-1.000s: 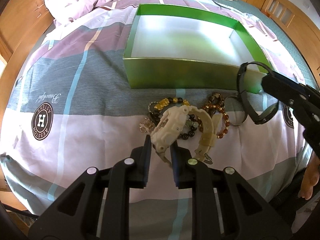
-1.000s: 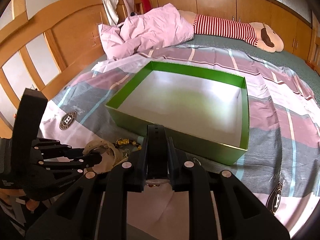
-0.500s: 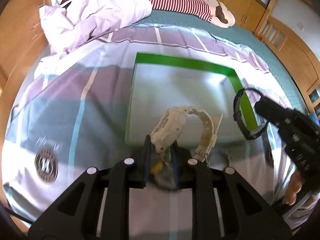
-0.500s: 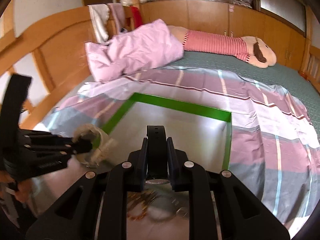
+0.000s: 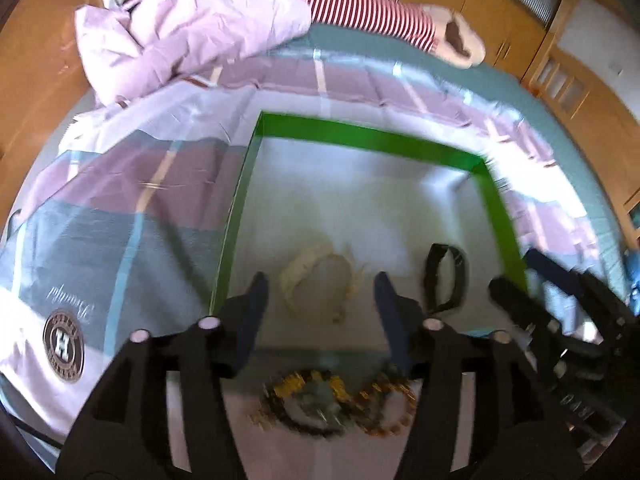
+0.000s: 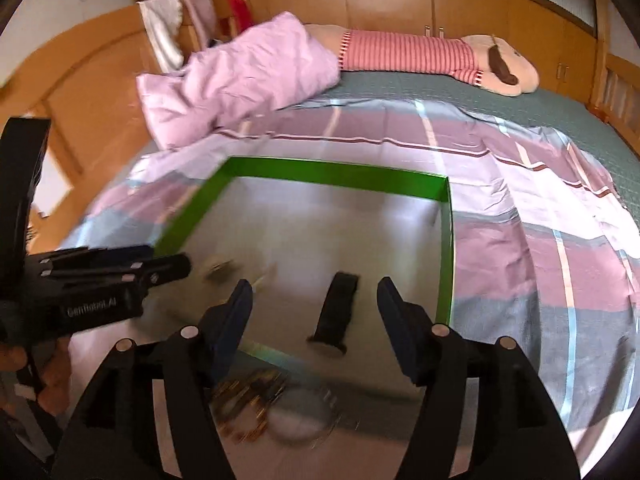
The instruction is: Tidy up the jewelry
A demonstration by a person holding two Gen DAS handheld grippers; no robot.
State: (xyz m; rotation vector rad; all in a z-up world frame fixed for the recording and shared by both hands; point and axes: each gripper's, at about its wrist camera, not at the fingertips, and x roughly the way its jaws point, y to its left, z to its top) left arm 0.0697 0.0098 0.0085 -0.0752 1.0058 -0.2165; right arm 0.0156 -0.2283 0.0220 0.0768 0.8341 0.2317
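A green box [image 5: 372, 138] [image 6: 340, 174] with a pale floor lies on the bedspread. Inside it a cream watch [image 5: 316, 282] [image 6: 218, 272] sits blurred, free of my left gripper [image 5: 320, 308], whose jaws are opening above the box's near wall with nothing pressed between them. A black watch [image 5: 444, 280] [image 6: 338, 308] lies in the box to the right, released by my right gripper [image 6: 314, 312], whose jaws are opening too. Several bead bracelets [image 5: 336, 404] [image 6: 248, 400] lie on the sheet in front of the box. Each gripper shows in the other's view.
A crumpled pink quilt [image 5: 188, 28] [image 6: 240, 80] and a striped plush toy [image 5: 396, 24] [image 6: 440, 56] lie at the far end of the bed. Wooden bed rails and cabinets surround it. A hand [image 6: 48, 376] holds the left gripper's handle.
Both grippers carried their watches from above the bracelets to over the box, then the jaws spread and both watches dropped onto the box floor.
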